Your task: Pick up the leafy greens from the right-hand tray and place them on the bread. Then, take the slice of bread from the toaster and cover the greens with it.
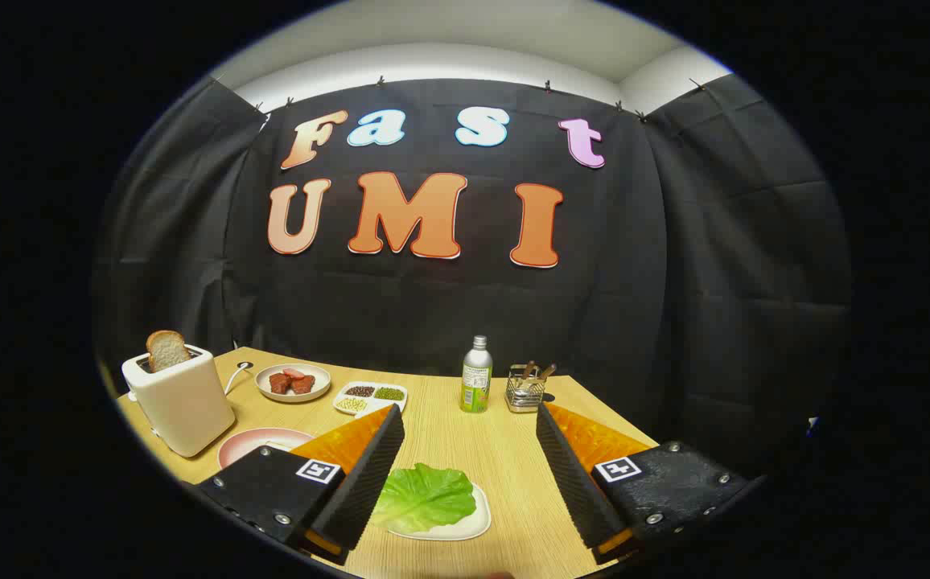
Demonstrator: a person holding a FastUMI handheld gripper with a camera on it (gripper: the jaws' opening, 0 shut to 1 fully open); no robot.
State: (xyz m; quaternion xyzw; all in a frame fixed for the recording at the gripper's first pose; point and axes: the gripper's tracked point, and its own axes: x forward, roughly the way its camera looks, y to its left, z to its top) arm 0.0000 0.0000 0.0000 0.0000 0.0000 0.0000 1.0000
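— Where's the gripper (469, 422)?
— Above the table (505, 458), fingers spread wide, gripping nothing. The lettuce (423, 496) lies on its tray (473, 527) between them.
— And the toaster (179, 398)?
— Off left, a bread slice (166, 350) poking up from its slot.

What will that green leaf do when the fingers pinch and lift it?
The leaf looks thin and crinkled, so it will probably flop and droop. It seems light and should lift off its tray easily. The open gripper spans much wider than the leaf, so a pinch may fold or bruise it.
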